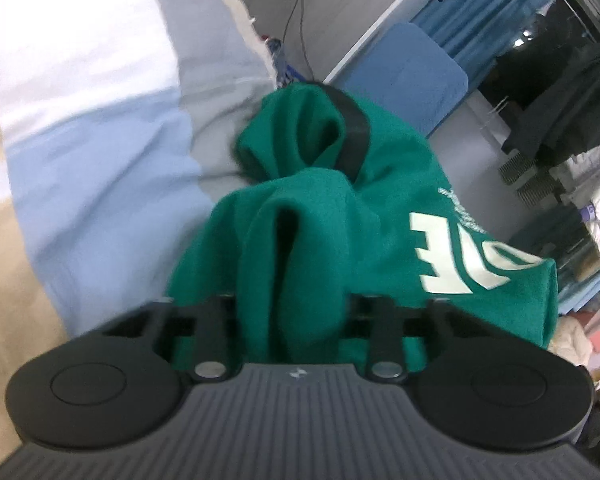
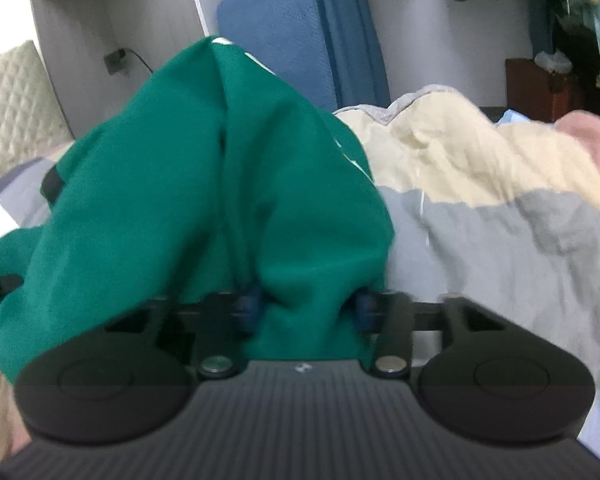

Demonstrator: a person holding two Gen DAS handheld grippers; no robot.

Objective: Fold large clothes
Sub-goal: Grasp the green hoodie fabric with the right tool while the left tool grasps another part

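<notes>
Bed [image 2: 500, 240] below, patchwork quilt spread wide; green sweatshirt [image 1: 340, 220] bunched and lifted above it, strung between both tools. Left tool [image 1: 296, 312] clamped on one fold, right tool [image 2: 304, 312] clamped on another, equally near

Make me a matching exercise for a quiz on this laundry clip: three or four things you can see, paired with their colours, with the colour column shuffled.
Things:
1. garment held in the left gripper and the right gripper
2. lettering printed on the garment
3. band on the garment
4. upright cushion by the curtain

Colours:
A. black
B. blue
C. green
D. white

Pairs: 1-C, 2-D, 3-A, 4-B
</notes>
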